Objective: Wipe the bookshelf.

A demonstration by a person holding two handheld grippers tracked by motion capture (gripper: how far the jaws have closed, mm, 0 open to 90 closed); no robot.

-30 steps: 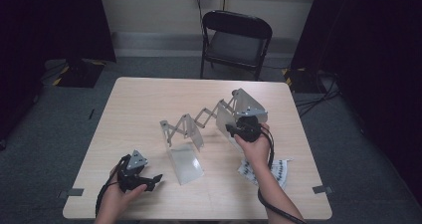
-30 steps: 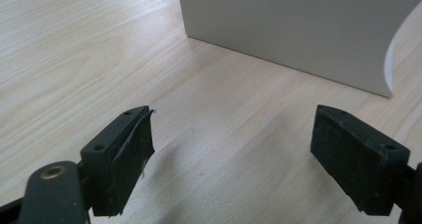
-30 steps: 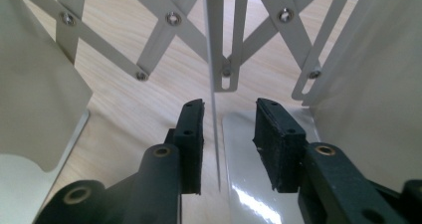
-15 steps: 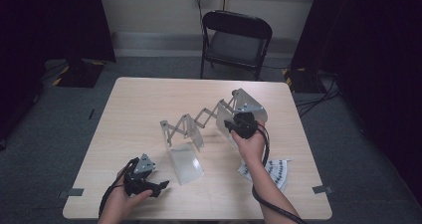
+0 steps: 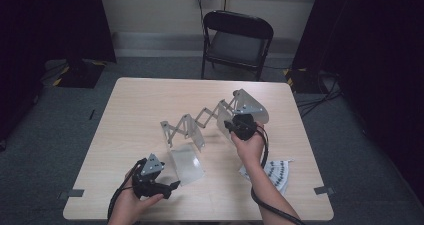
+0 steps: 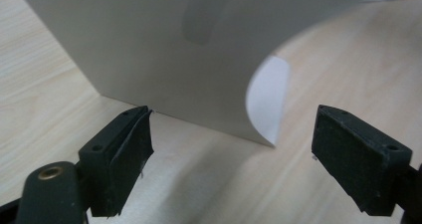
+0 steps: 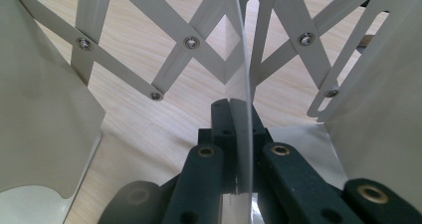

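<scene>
A grey metal scissor-lattice rack [image 5: 200,119] with upright divider plates stands stretched across the table's middle. My right gripper [image 5: 235,127] is at its right end. In the right gripper view its jaws [image 7: 236,107] have just been closing and now pinch a thin divider plate [image 7: 244,74] edge-on, with lattice bars [image 7: 169,30] behind. My left gripper [image 5: 170,186] is near the front edge, pointing at the rack's flat grey plate [image 5: 186,162]. In the left gripper view the gripper [image 6: 234,119] stands open, and the plate's [image 6: 164,50] near edge lies just beyond its tips, untouched.
A printed paper sheet [image 5: 277,172] lies at the front right under the right forearm. A black folding chair [image 5: 235,35] stands behind the table's [image 5: 130,110] far edge. Bare wood shows on the left half of the table.
The left hand has moved right and a little up, closer to the flat plate. The right gripper has closed on the divider plate and stayed in place.
</scene>
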